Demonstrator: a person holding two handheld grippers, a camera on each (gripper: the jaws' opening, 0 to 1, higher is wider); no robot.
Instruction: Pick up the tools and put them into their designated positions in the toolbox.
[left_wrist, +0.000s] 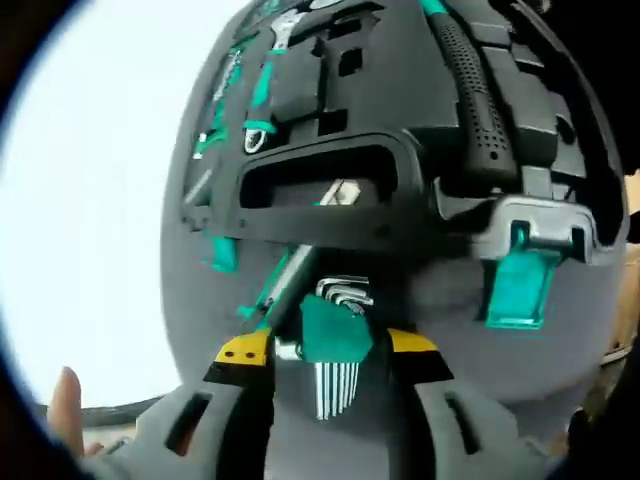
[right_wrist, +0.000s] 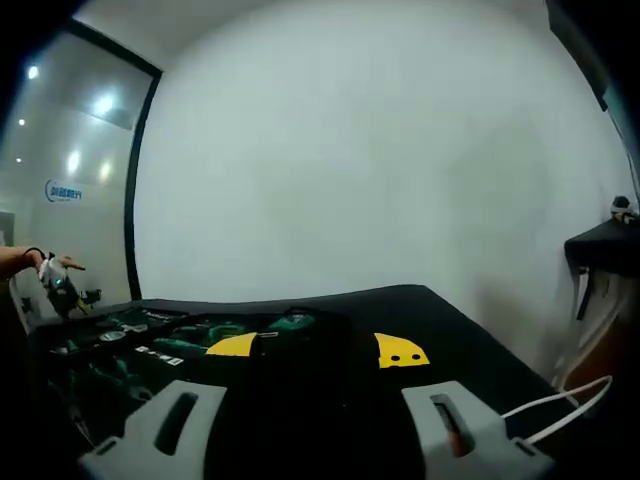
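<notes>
Up close, left gripper pinches one green-holdered hex key set between yellow-tipped jaws, just above the grey toolbox with its one green latch. Right gripper: jaws spread, nothing between, over a black table.

left gripper with grey moulded jaw bodies, slotted recesses, yellow tip pads with black edging, right gripper of the same grey build, yellow pads, one marked with small dark dots, bare fingertip at frame edge
</notes>
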